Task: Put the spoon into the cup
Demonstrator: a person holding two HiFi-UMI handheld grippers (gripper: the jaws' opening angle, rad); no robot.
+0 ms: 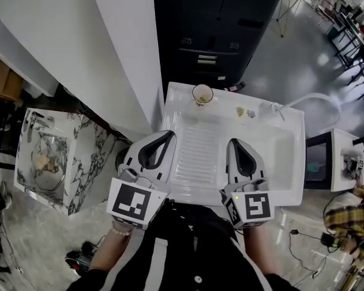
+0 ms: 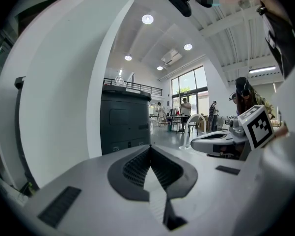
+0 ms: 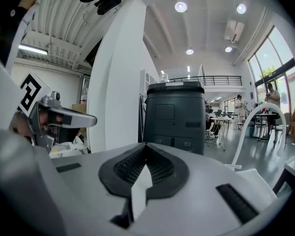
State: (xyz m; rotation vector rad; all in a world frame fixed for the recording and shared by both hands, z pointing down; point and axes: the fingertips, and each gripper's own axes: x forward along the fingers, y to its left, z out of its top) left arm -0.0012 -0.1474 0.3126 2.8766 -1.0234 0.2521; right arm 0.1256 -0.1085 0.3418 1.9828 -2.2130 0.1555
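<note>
A small clear cup (image 1: 202, 94) stands at the back edge of the white sink unit (image 1: 177, 190), with something yellowish at its foot. No spoon can be made out in any view. My left gripper (image 1: 171, 133) hovers over the unit's left edge, jaws shut and empty, as its own view confirms (image 2: 150, 146). My right gripper (image 1: 233, 142) is held beside it over the ribbed drainboard (image 1: 197, 150), also shut with nothing in it (image 3: 146, 145). Both point level toward the black cabinet, well short of the cup.
A black cabinet (image 1: 218, 29) stands behind the unit and a white pillar (image 1: 127, 41) to its left. Two small items (image 1: 240, 111) lie near the white faucet hose (image 1: 315, 99). The basin (image 1: 281, 156) is on the right. A marble washbasin (image 1: 48, 156) sits far left.
</note>
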